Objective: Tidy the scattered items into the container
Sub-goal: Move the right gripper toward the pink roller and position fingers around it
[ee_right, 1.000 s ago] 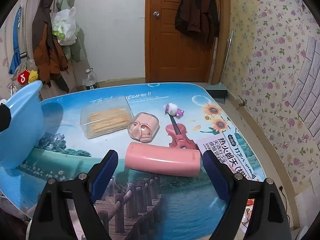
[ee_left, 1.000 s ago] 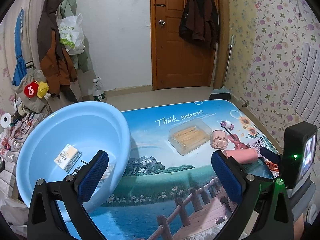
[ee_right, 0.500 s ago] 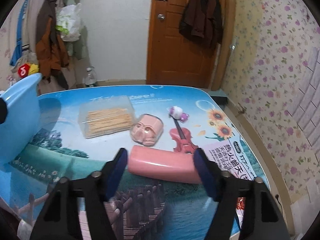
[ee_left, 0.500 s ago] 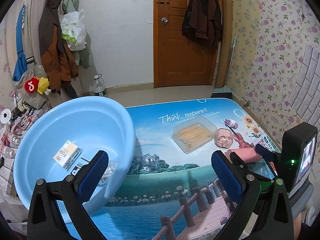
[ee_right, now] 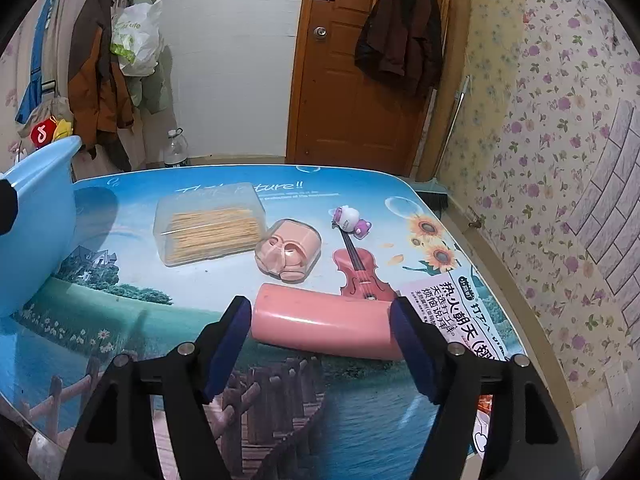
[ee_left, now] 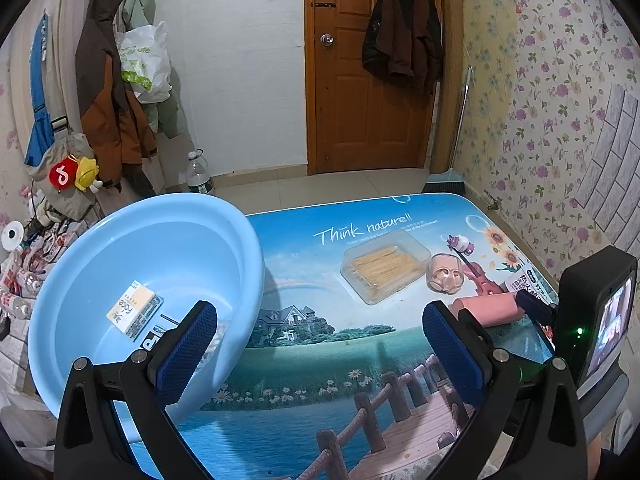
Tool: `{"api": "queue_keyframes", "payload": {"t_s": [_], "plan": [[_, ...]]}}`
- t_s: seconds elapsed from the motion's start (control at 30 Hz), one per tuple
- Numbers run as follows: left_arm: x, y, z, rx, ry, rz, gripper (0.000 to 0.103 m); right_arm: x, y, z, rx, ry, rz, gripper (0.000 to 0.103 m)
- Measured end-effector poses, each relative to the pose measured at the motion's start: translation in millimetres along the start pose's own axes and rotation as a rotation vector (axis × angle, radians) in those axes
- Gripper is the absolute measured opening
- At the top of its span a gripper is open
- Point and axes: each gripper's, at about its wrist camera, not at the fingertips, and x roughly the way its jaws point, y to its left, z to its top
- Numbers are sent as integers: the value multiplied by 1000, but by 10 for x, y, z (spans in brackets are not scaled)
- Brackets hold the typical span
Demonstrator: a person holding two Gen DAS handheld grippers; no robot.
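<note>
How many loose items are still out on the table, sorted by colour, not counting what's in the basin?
Pink: 2, the pink case and the pink face-shaped box
Clear: 1, the toothpick box
White and purple: 1, the small toy figure
Total: 4

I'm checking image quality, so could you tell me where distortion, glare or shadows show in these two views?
Left wrist view: fisheye bends the door frame; the basin shadows the table. Right wrist view: corners vignetted black; soft sheen on the pink case; everything stays sharp.
</note>
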Motion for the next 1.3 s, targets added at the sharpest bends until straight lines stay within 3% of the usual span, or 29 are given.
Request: {"api": "queue_keyframes", "payload": {"t_s": [0.2, 1.0, 1.2, 1.27, 1.3], "plan": [[27, -26, -13, 3, 7, 0, 103, 19, 22, -11, -14, 6, -35, 78], [104, -117, -13, 23, 23, 5, 103, 20, -61, 0, 56, 13, -125, 78], [92, -133, 1, 26, 21, 3, 103, -5, -139, 18, 113, 10, -52, 79], [88, -137, 7, 27, 19, 2, 103, 30, -167, 16, 130, 32, -27, 98], [87, -139, 11, 28, 18, 1, 103, 55, -167, 15, 130, 53, -46, 103]]}}
